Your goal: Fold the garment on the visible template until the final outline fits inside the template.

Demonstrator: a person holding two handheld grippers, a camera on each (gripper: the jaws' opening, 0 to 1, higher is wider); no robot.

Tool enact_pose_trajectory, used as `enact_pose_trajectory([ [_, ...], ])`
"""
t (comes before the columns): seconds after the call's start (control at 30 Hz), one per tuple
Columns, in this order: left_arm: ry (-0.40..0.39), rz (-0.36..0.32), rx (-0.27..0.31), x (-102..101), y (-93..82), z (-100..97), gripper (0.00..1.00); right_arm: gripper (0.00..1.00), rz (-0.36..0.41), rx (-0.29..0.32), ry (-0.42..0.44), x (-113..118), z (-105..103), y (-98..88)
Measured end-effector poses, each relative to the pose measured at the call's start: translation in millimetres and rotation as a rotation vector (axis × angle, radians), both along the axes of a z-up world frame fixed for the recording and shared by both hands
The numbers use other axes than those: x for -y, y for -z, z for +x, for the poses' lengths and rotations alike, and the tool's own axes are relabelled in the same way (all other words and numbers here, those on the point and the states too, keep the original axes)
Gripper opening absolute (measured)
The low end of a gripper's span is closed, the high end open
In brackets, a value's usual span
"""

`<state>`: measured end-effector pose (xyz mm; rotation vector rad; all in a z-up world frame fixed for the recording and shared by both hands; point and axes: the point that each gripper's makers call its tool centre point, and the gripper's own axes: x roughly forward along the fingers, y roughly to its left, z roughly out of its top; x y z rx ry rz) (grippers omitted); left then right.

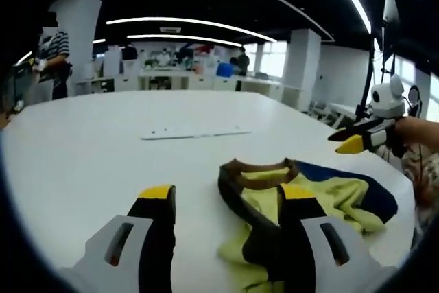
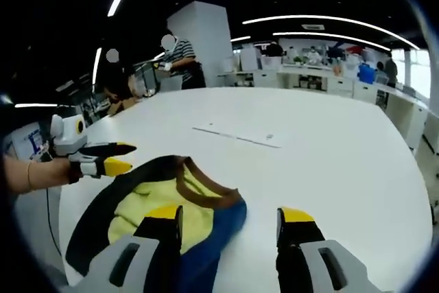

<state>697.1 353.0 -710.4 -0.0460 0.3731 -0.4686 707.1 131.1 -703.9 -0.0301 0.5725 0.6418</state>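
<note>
A crumpled garment (image 1: 329, 193), yellow with a brown collar and a navy part, lies bunched on the white table (image 1: 103, 142). My left gripper (image 1: 226, 197) stands open just above the garment's collar side, with nothing held between its jaws. The right gripper (image 1: 353, 141) comes in from the right beyond the garment, its yellow-tipped fingers parted. In the right gripper view the garment (image 2: 151, 200) lies under the left jaw of my open right gripper (image 2: 230, 216), and the left gripper (image 2: 103, 158) hovers at its far left edge. The pale flat template (image 1: 195, 132) (image 2: 236, 136) lies farther out on the table, apart from the garment.
The table edge (image 1: 410, 204) runs close to the garment's right side. A person in a striped shirt (image 1: 58, 53) (image 2: 180, 53) stands past the far edge, near a white pillar (image 2: 206, 39). Counters with clutter (image 1: 185, 66) line the back wall.
</note>
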Motion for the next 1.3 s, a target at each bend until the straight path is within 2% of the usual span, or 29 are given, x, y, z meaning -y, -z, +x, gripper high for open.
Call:
enact_pose_trajectory([
  [0.2, 0.032, 0.022, 0.018, -3.0, -12.5, -23.8, 0.62, 0.53, -0.033, 0.011, -0.025, 5.3, -20.3, -5.9],
  [0.43, 0.060, 0.004, 0.037, -2.4, -29.1, -48.9, 0.61, 0.53, -0.056, 0.006, -0.031, 12.0, -43.9, -4.6],
  [0.57, 0.102, 0.040, 0.036, 0.6, -30.1, -65.3, 0.61, 0.52, -0.072, -0.006, -0.042, 15.5, -59.2, -0.1],
  [0.7, 0.123, 0.027, 0.023, 2.1, -30.5, -79.9, 0.61, 0.51, -0.071, -0.013, -0.048, 17.3, -71.0, 1.3],
  [0.87, 0.135, 0.008, -0.004, 7.1, -26.5, -97.5, 0.61, 0.49, -0.086, -0.025, -0.069, 18.4, -84.4, 5.6],
  [1.1, 0.168, -0.001, -0.056, 21.5, -12.1, -127.4, 0.59, 0.42, -0.100, -0.045, -0.081, 19.8, -96.4, 14.3],
  [1.3, 0.183, 0.000, -0.087, 31.9, -3.1, -140.1, 0.57, 0.38, -0.110, -0.066, -0.082, 21.7, -105.1, 24.5],
])
